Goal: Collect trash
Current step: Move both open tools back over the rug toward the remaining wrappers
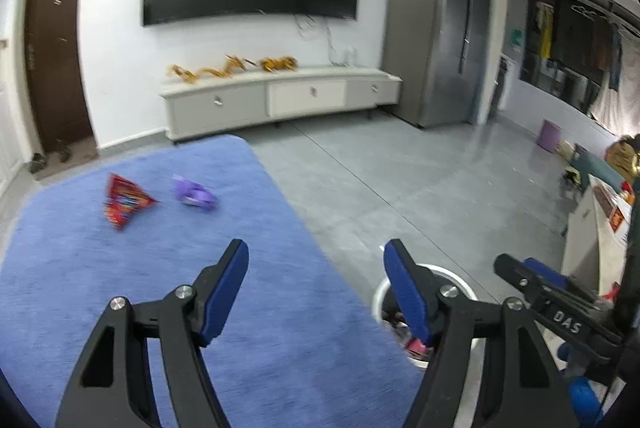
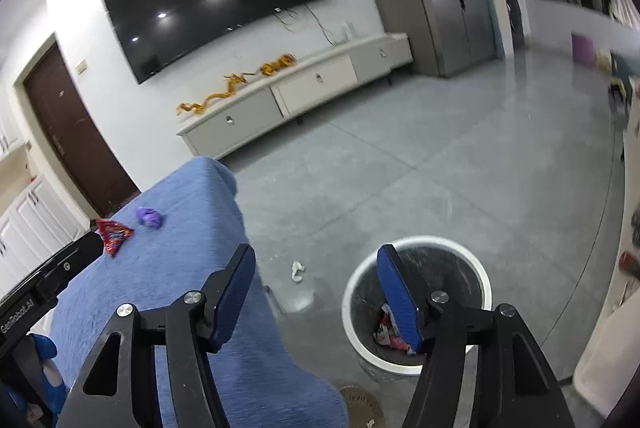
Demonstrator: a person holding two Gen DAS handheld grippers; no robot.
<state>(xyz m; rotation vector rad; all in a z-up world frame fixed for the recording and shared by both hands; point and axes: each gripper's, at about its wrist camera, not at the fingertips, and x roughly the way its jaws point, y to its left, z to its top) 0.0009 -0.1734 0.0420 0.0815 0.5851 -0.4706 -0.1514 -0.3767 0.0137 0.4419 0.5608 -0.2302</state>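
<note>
Here both tools stood above the edge of the blue cloth (image 2: 176,252), between a drop and the next pickup. The left gripper (image 1: 316,284) was wide open with nothing between its blue pads (image 1: 222,292); the right gripper (image 2: 316,288) was likewise parted and empty, its jaws framing the white bin (image 2: 416,242) on the grey floor (image 2: 440,168). Judged from this, one deposit was complete and the collecting step was only partly done. Inside the bin, against a dark liner, lay crumpled red-and-white wrappers (image 2: 390,334); how full it was could not be told. Two pieces remained on the cloth, well apart from both tools: a red snack packet (image 1: 124,202) and, just beside it, a purple wrapper (image 1: 194,194). A small white scrap (image 2: 297,270) lay on the floor between the cloth and the bin. The next move probably called for a reach across the cloth to one packet, jaws kept open until they straddled it.
</note>
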